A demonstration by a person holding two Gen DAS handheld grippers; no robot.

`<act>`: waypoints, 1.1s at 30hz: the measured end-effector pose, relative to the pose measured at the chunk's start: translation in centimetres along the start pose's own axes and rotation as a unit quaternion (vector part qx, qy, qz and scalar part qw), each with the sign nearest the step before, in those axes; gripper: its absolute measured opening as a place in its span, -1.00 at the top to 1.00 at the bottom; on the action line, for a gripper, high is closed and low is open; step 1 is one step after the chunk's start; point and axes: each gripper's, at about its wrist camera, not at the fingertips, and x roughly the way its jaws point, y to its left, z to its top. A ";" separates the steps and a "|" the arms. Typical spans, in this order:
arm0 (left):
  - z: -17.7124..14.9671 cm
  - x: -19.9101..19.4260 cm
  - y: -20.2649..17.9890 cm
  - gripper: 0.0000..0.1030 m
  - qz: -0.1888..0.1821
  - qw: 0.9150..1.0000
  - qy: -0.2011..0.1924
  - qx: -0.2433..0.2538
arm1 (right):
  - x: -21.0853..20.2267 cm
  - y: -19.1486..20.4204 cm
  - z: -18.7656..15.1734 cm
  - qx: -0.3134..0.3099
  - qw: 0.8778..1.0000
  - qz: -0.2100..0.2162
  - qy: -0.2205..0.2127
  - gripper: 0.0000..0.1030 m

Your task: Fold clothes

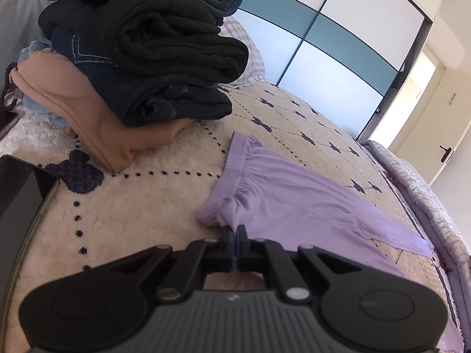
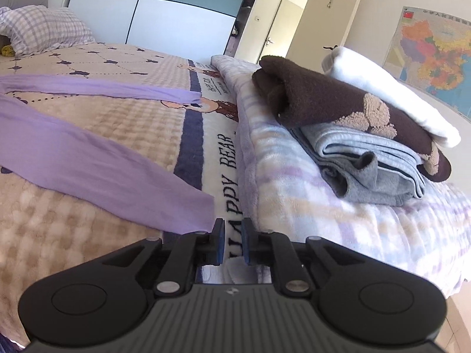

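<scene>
The left claw [image 1: 234,231] is pinched shut at the near edge of the thin lilac stretch trousers [image 1: 279,185], though whether it grips cloth I cannot tell. The right claw [image 2: 233,229] stands narrowly parted and empty, just right of the nearer leg's cuff. The trousers lie flat on the cream fleece bed blanket [image 1: 147,206], with a stack of folded dark clothes [image 1: 153,47] far left.

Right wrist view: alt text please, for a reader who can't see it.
The right gripper, fingers slightly apart and empty, hangs just past the hem of lilac trousers spread flat on a bear-print blanket. To the right, folded clothes are stacked on a checked blanket.
</scene>
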 end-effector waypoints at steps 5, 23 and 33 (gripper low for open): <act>-0.2 0.0 -0.2 0.97 -0.001 1.000 0.000 0.003 | -0.1 1.2 -0.7 -0.035 0.999 0.027 -0.002 0.43; 1.2 -0.8 -0.5 0.97 -0.020 1.000 -0.012 -0.004 | 0.2 2.2 1.9 -0.069 0.995 0.036 -0.061 0.95; 2.6 -1.5 -1.6 0.97 -0.041 0.998 -0.030 -0.032 | 0.2 1.5 4.1 -0.016 0.996 0.020 -0.088 0.95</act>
